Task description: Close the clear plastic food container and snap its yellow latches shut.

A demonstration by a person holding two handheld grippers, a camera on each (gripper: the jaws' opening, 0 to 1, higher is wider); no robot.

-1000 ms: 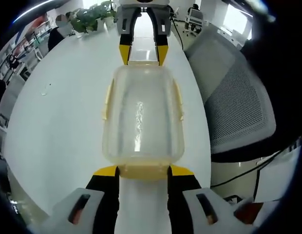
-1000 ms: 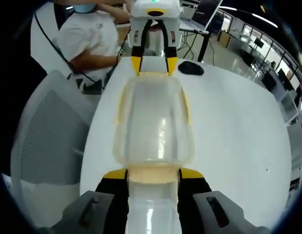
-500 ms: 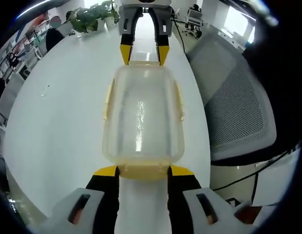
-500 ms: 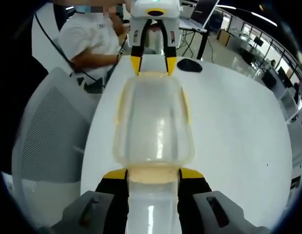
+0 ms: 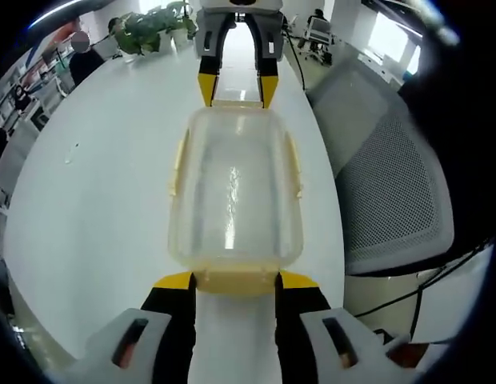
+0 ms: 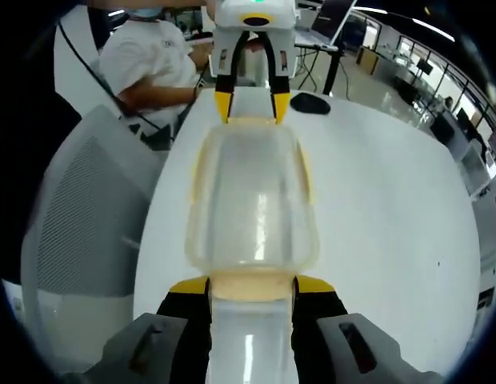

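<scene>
Left gripper view: container (image 5: 234, 192) sits mid-frame on tabletop (image 5: 104, 184), lid on. Left claw (image 5: 234, 282) and right claw (image 6: 251, 286) are both spread apart, straddling opposite end latches, likely bracing the container for snapping.

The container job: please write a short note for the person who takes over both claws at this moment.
Left claw: jaws open, one at each side of the near-end yellow latch of the clear container.
Right claw: jaws open, the same at the opposite end latch.
Container: on the white table, lid on, between the two claws.
Done: lid in place.
Left: whether the end latches are snapped cannot be told; check them, also the side latches.
</scene>
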